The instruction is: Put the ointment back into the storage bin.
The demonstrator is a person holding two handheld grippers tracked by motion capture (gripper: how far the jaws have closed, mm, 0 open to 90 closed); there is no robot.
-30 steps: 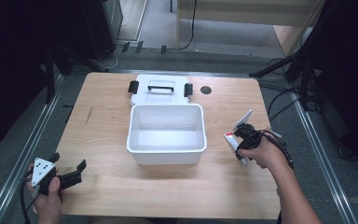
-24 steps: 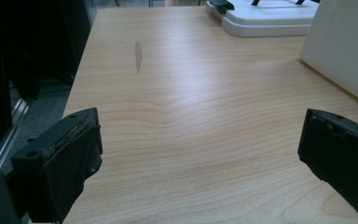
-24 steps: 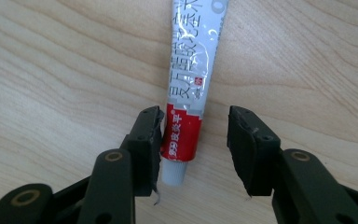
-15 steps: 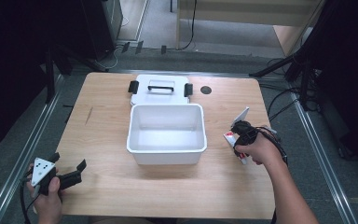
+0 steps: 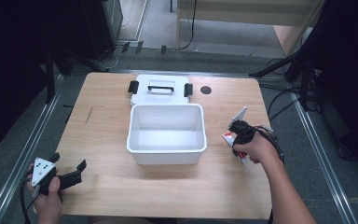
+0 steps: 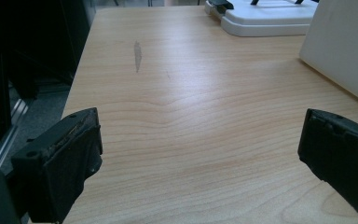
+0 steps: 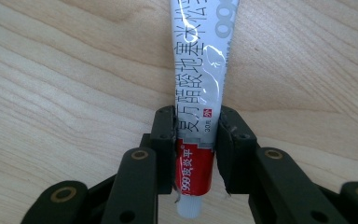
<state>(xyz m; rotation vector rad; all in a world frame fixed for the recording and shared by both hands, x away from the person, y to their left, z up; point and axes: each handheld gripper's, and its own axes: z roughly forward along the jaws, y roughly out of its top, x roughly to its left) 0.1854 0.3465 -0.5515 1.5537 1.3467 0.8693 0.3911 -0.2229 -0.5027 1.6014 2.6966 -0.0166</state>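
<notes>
Since the earlier frames the right gripper has shifted slightly toward the open white plastic bin and lifted the silver-and-red ointment tube a little. Its fingers are clamped on the tube's red end, near the white cap. In the high view the tube's long axis tilts up and away, its flat crimped end pointing toward the far right, just right of the bin above the pale wooden counter. The left gripper has stayed at the near left corner, fingers wide apart. The white lid with black latches lies behind the bin.
</notes>
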